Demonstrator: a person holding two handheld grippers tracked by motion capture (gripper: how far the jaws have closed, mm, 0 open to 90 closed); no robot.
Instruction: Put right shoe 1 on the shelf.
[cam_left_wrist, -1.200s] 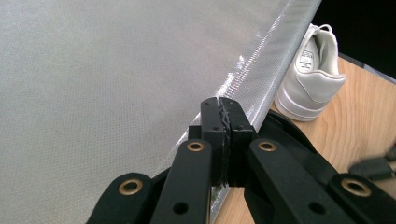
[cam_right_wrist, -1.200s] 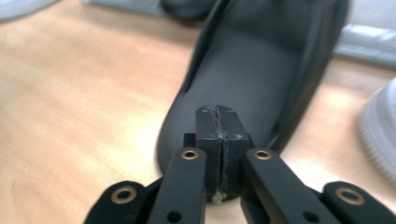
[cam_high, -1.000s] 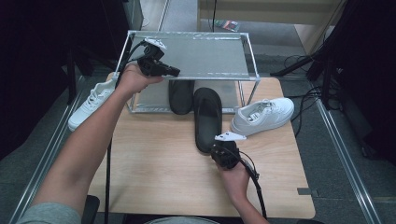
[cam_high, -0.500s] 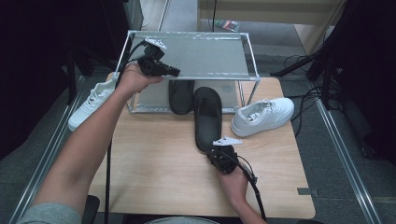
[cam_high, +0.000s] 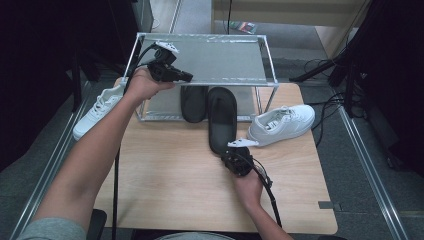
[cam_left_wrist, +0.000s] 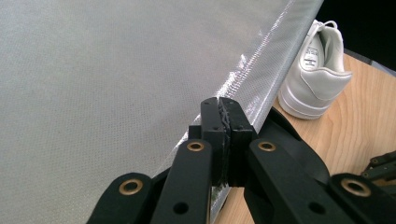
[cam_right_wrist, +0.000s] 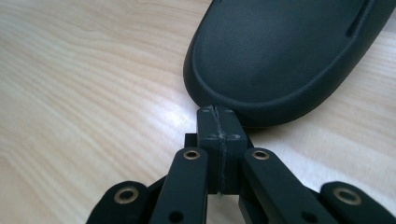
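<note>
While the left tool (cam_high: 186, 77) hovers clenched and empty at the upper left of the high view, its tip sits over the front edge of the mesh-topped rack (cam_high: 220, 57). Lower and right of centre, the right tool (cam_high: 231, 157) is also clenched on nothing, its tip just at the near end of the black slipper (cam_high: 222, 117); whether they touch I cannot tell. That slipper lies lengthwise at the middle of the worktop (cam_high: 165, 185), its far end under the rack beside a second black slipper (cam_high: 193, 102). One white sneaker (cam_high: 282, 124) lies to the right of the rack, another white sneaker (cam_high: 97, 111) at the left edge.
</note>
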